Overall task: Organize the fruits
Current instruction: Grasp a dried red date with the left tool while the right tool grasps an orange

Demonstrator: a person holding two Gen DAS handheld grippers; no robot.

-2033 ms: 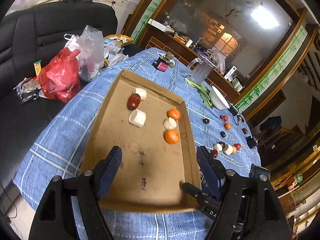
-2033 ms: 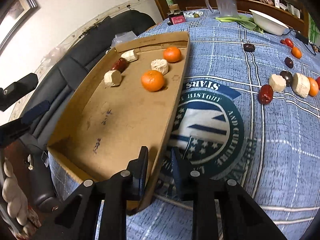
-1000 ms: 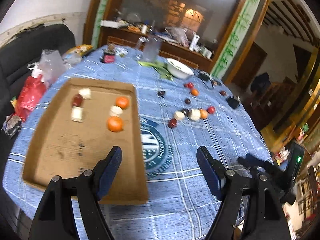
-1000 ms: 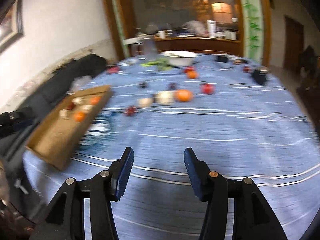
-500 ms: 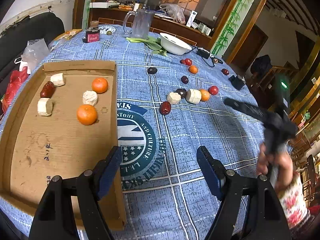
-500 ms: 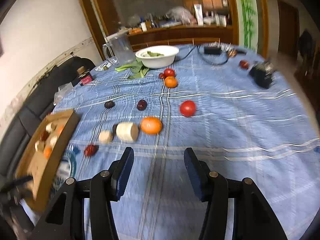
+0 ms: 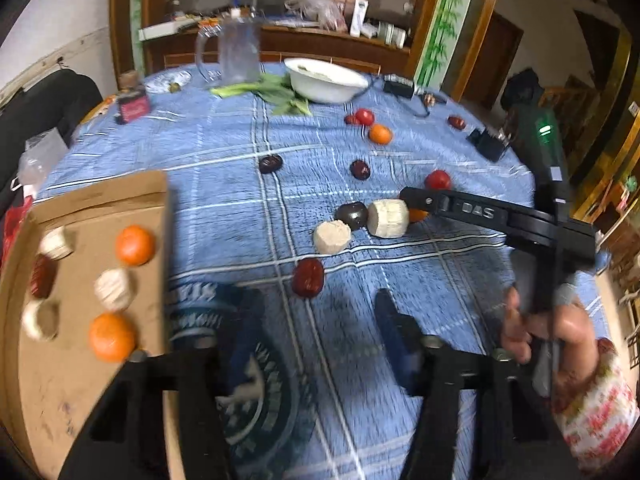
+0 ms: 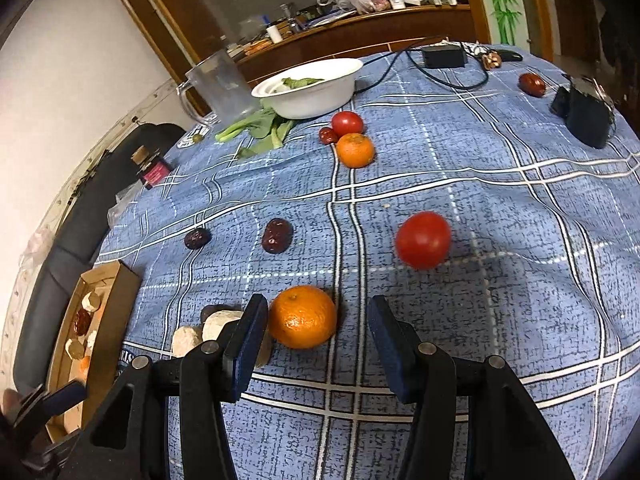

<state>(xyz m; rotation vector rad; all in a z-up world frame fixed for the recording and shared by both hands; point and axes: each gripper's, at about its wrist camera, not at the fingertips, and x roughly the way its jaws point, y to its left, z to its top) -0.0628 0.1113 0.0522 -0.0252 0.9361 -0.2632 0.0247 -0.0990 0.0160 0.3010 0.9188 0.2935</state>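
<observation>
Loose fruit lies on the blue checked tablecloth (image 8: pixel 460 184). An orange (image 8: pixel 302 322) sits between the jaws of my right gripper (image 8: pixel 318 344), close against the left pad and well apart from the right one; the gripper is open. White chunks (image 8: pixel 218 326) lie just left of it, a tomato (image 8: pixel 423 240) beyond. My left gripper (image 7: pixel 316 332) is blurred, its jaws are closing with nothing between them; a red date (image 7: pixel 308 278) lies just past its tips. The cardboard tray (image 7: pixel 100 196) at left holds two oranges (image 7: pixel 135 245), white chunks and a date. The right gripper (image 7: pixel 412 202) reaches in from the right.
At the back stand a white bowl (image 8: pixel 308 88) with greens, a clear jug (image 8: pixel 220 88), a small jar (image 7: pixel 132 106) and a black charger with its cable (image 8: pixel 444 56). More dates (image 8: pixel 277 235), an orange (image 8: pixel 355 150) and a tomato (image 8: pixel 347 123) are scattered mid-table. A black sofa lies left.
Both grippers moved forward and down toward the loose fruit. The left jaws have narrowed. The right gripper now straddles the orange, which lay ahead of it before.
</observation>
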